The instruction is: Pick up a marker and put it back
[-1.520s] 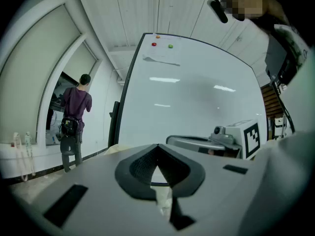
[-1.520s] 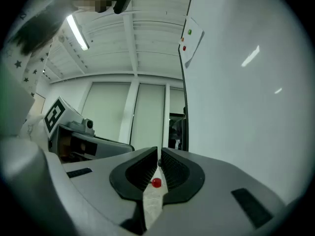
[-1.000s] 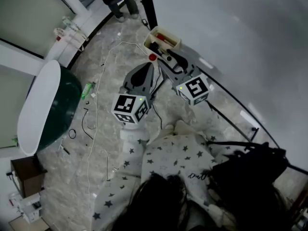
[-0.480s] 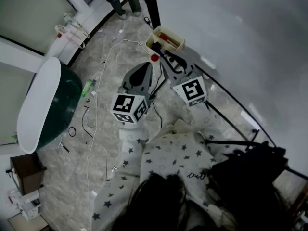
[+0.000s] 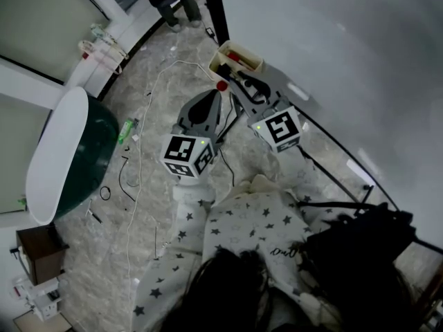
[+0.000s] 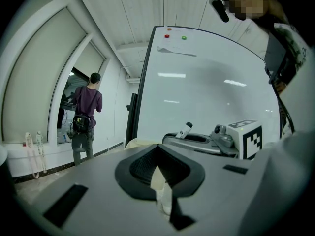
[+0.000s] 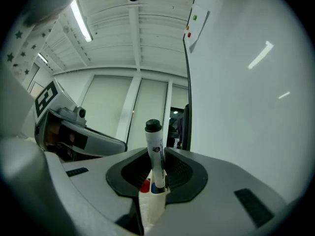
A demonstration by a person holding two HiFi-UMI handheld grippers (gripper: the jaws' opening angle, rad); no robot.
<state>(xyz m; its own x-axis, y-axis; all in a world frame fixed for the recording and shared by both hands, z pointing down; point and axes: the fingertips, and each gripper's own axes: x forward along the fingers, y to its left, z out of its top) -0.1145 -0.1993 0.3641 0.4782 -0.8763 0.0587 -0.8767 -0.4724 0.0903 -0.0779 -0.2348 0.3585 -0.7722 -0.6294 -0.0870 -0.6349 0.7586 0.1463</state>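
Two claws are held level in front of a whiteboard [image 5: 332,61], both pointed toward a cream holder [image 5: 253,63] at its lower edge. A white marker [image 7: 155,151] with a black cap is pinched upright by the right claw [image 7: 156,168]. Its jaws have just been closing and are now pressed against the marker's barrel. The marker's lower end is seen at the mouth of the holder, and whether it is lifted clear cannot be told. Other markers [image 7: 146,186], one red and one blue, are seen just beside it inside the holder.

The left claw [image 6: 158,181] is kept just beside the right one, short of the holder. Its jaws are spread a little and nothing is pinched; only a sliver of cream is seen through the gap.

A marbled floor [image 5: 159,95] strewn with cables is seen below. A person [image 6: 86,114] in a purple top is seen standing at a doorway, well apart from the whiteboard.
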